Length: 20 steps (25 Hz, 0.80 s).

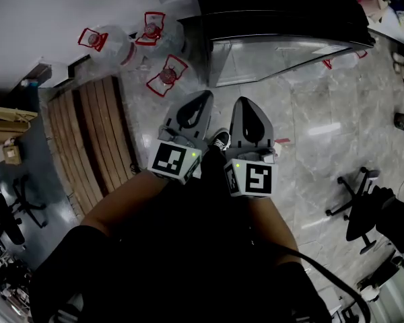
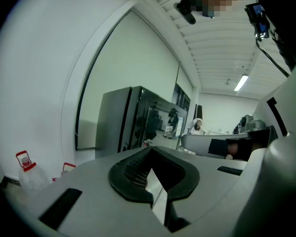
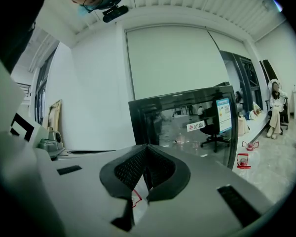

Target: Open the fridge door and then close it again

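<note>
A black fridge [image 1: 276, 12] with a glossy glass front stands at the top of the head view, a step ahead of me, and its door looks closed. My left gripper [image 1: 205, 95] and right gripper [image 1: 242, 101] are held side by side in front of my body, pointing toward the fridge but well apart from it. Both are shut with nothing between the jaws. In the left gripper view the left gripper [image 2: 150, 151] points at the fridge [image 2: 130, 120] ahead. The right gripper [image 3: 147, 148] faces the fridge [image 3: 187, 117] and its reflective door.
Three water jugs with red handles [image 1: 114, 42], [image 1: 163, 29], [image 1: 167, 73] stand on the floor left of the fridge. A wooden slatted pallet [image 1: 91, 140] lies at left. An office chair [image 1: 363, 207] stands at right. A person in white [image 3: 275, 102] sits far off.
</note>
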{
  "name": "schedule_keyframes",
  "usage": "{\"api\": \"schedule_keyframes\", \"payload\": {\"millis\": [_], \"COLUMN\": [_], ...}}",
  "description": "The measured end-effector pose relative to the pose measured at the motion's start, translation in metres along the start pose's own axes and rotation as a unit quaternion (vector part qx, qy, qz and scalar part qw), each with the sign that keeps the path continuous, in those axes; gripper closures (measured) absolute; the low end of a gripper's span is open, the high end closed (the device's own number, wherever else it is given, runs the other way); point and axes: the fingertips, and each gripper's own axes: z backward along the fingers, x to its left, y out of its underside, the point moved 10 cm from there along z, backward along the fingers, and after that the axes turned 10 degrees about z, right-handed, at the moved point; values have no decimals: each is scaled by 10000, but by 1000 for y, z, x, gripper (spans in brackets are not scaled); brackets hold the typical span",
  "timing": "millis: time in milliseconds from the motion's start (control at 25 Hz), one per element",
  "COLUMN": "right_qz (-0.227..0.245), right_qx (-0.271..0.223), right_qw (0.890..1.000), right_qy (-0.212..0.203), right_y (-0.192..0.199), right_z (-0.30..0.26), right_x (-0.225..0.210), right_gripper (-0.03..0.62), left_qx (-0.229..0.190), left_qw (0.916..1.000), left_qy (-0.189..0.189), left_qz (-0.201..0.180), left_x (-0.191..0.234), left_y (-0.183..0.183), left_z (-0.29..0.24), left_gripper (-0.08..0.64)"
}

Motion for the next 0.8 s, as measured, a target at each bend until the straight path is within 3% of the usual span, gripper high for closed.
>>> {"api": "schedule_keyframes", "payload": {"millis": [280, 480, 560, 800], "right_qz": [-31, -90, -117, -219], "right_qx": [219, 422, 491, 621], "right_qw": [9996, 9988, 9984, 9971], "right_qy": [147, 226, 257, 380], "right_y": [22, 41, 48, 58], "right_z": [-38, -57, -61, -62], "right_x": [6, 7, 8, 10], "right_gripper": [577, 577, 577, 577], "left_qx": [268, 487, 573, 538], "left_qw": [9996, 9985, 9979, 9975], "left_qy": [59, 189, 299, 427], "left_qz": [41, -152, -106, -193], "left_x": [45, 73, 80, 86], "left_y": [22, 38, 43, 44], "left_z": [-36, -60, -67, -78], "left_gripper": [552, 552, 494, 486]}}
